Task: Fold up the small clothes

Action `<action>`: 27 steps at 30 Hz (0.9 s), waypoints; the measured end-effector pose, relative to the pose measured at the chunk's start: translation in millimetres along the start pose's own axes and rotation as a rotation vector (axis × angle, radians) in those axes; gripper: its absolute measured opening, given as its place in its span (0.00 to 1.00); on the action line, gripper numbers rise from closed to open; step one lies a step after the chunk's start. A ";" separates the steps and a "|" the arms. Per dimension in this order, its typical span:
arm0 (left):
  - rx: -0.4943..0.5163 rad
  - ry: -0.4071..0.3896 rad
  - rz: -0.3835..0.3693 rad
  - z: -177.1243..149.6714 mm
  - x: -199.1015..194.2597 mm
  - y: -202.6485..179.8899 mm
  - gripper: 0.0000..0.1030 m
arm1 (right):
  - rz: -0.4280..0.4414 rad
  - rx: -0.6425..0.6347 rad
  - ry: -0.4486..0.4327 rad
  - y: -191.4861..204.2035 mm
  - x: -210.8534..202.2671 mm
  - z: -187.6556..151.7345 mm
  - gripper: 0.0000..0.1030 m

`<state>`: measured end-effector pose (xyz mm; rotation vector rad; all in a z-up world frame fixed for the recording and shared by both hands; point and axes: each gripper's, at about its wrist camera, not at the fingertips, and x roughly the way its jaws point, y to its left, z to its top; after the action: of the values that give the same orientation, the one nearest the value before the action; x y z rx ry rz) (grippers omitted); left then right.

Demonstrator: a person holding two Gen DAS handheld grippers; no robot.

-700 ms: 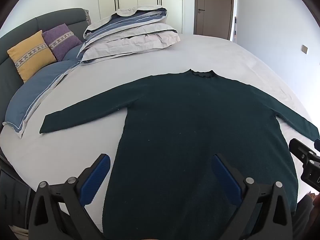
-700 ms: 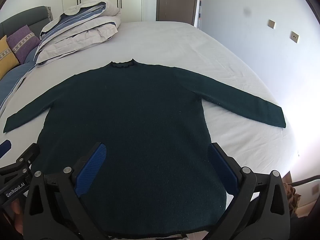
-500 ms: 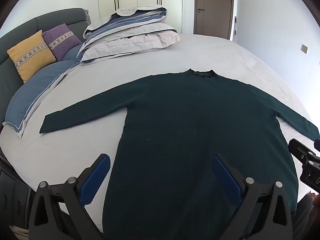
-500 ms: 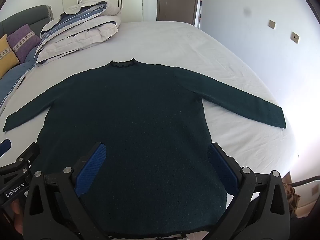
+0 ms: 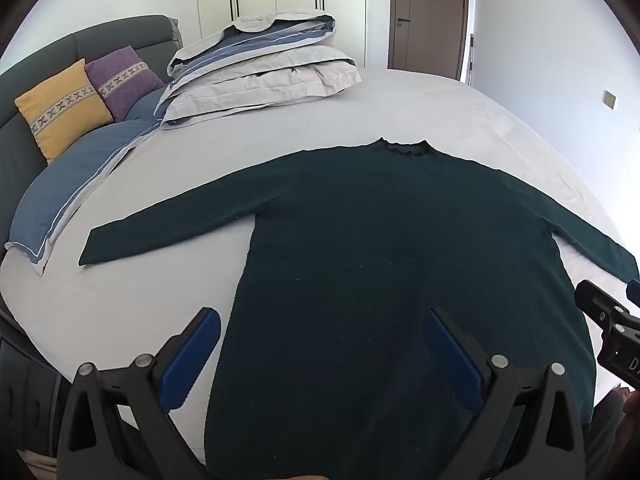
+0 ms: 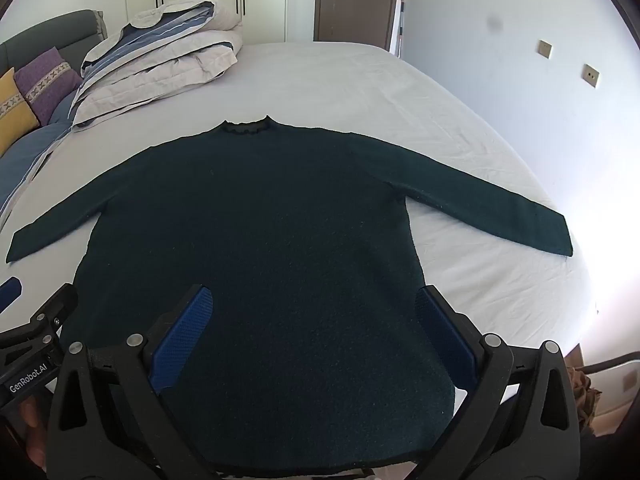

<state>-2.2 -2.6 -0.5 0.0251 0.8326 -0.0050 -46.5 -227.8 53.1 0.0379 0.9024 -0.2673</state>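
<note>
A dark green long-sleeved sweater lies flat on the bed, collar away from me, both sleeves spread out sideways; it also shows in the right wrist view. My left gripper is open and empty, held above the sweater's lower left part near the hem. My right gripper is open and empty above the lower right part. The right gripper's body shows at the right edge of the left wrist view. The left gripper's body shows at the left edge of the right wrist view.
The white bed sheet surrounds the sweater. A folded duvet lies at the far left. Yellow and purple cushions lean on the grey headboard. A door and wardrobe stand behind. The bed's edge runs just below the hem.
</note>
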 end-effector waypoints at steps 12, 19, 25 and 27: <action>-0.003 0.009 0.000 -1.6 3.7 4.0 1.00 | 0.000 0.001 0.003 1.4 2.4 -2.1 1.00; -0.002 0.010 -0.002 -3.2 4.6 4.2 1.00 | 0.001 0.002 0.004 2.0 2.4 -4.2 1.00; -0.001 0.012 -0.003 -4.4 5.0 4.4 1.00 | 0.002 0.003 0.003 1.8 2.5 -4.0 1.00; -0.001 0.012 -0.004 -4.7 5.1 4.1 1.00 | 0.002 0.004 0.005 2.8 3.4 -6.1 1.00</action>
<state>-2.1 1.6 -7.4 0.0228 0.8451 -0.0080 -48.5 -225.0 46.4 0.0434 0.9064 -0.2673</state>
